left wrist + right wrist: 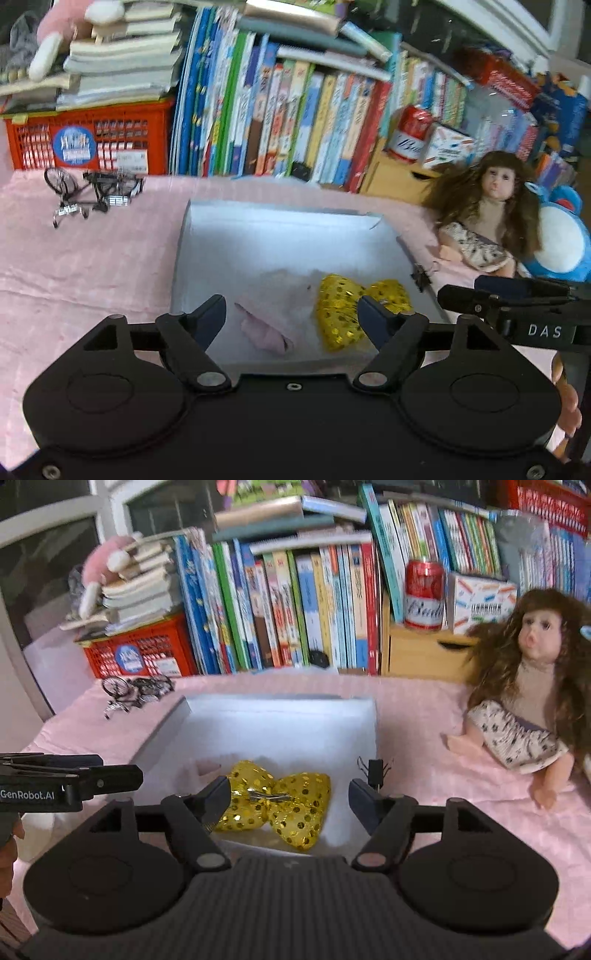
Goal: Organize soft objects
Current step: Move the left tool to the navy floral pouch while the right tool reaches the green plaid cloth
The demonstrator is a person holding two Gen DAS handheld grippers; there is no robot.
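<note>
Both grippers, left gripper (pixel 291 317) and right gripper (pixel 290 801), fingers spread, empty, above white box (pixel 280 720). Yellow sequined bow (pixel 280 805) inside box near front wall. Pink cloth (pixel 264 328) beside bow. Doll (pixel 524 686) right, well apart from box rim.

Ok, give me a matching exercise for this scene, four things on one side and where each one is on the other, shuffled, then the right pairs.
Things:
1. gold sequin bow
2. doll
3. red can
4. miniature bicycle

Places:
A. on the wooden drawer unit
B. inside the white box
C. sitting on the pink cloth, right of the box
D. on the pink cloth, left of the box

Pairs: 1-B, 2-C, 3-A, 4-D
</note>
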